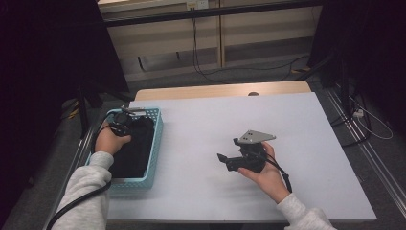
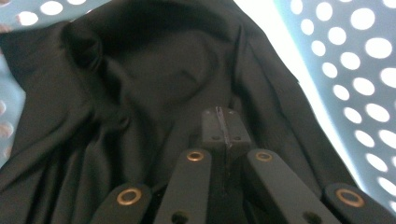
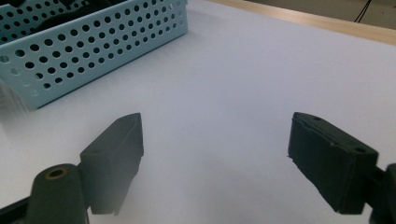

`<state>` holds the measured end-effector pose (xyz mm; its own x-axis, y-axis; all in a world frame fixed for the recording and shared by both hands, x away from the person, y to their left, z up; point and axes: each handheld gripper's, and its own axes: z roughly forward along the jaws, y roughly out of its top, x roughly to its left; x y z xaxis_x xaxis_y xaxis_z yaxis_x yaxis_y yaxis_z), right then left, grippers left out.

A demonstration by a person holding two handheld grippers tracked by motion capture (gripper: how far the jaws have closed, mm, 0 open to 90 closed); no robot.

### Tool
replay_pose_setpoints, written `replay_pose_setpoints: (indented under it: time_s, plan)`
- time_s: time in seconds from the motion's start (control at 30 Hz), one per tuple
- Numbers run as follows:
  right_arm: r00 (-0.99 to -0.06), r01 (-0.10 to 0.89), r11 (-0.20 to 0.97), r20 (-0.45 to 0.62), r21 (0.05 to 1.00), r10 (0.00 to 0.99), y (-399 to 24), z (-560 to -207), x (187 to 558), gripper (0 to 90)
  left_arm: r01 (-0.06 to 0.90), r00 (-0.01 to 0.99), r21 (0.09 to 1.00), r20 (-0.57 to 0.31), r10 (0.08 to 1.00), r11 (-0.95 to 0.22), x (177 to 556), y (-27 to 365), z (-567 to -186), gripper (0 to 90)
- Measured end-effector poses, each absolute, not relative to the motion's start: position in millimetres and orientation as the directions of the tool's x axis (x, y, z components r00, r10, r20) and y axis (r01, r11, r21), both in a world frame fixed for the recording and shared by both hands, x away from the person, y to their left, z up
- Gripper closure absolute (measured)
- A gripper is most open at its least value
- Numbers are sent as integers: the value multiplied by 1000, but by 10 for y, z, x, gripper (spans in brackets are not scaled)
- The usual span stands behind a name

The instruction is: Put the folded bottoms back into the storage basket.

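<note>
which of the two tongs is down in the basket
The left tongs, shut, tips against the black cloth inside the blue basket. The right tongs are open over bare table.

A: Is the black cloth pinched in the left hand-held gripper?
B: Can't tell. The tips are shut together.
A: And the blue basket?
B: The picture's edge cuts it off.

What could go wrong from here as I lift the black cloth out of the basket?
The left tool looks shut with little or no black cloth pinched, so it may slip free. The cloth fills the light blue basket, which sits near the table edge and could drag or tip. The right tool hangs open, too far away to steady it.
</note>
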<state>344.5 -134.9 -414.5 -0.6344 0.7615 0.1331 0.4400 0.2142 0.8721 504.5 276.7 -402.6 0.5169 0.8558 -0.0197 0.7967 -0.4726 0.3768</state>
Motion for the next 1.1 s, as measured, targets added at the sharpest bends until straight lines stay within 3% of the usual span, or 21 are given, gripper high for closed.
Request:
replay_pose_setpoints:
  time_s: [0.17, 0.33, 0.43, 0.47, 0.5, 0.53, 0.57, 0.8, 1.1]
  plan:
    - [-638, 440, 211, 140, 873, 757, -1389, -4178, 3415, 176, 786, 524, 358, 48, 851, -504, 5126, 2663, -4184, 898]
    - [-641, 436, 210, 139, 875, 755, -1423, -4190, 3390, 175, 784, 563, 333, -26, 826, -524, 5047, 2508, -4170, 900]
    - [-635, 438, 204, 141, 876, 760, -1470, -4189, 3388, 174, 801, 573, 305, -141, 807, -515, 4983, 2502, -4137, 900]
    - [-631, 442, 198, 146, 875, 762, -1490, -4190, 3387, 173, 804, 572, 297, -152, 806, -514, 4966, 2514, -4111, 900]
    - [-625, 443, 194, 147, 875, 766, -1509, -4191, 3384, 174, 789, 584, 295, -86, 807, -540, 4954, 2530, -4066, 900]
    - [-623, 444, 196, 143, 874, 769, -1528, -4190, 3383, 171, 768, 592, 323, -28, 805, -553, 4949, 2554, -4004, 874]
    - [-620, 443, 195, 142, 875, 772, -1546, -4187, 3380, 170, 757, 595, 351, -21, 803, -551, 4944, 2577, -3932, 794]
    - [-606, 435, 187, 134, 881, 784, -1710, -4137, 3362, 165, 719, 622, 482, -125, 773, -500, 4801, 2494, -3362, 507]
    - [-607, 464, 185, 159, 866, 779, -1966, -4220, 3257, 161, 611, 742, 569, -167, 650, -551, 4417, 2023, -3251, 375]
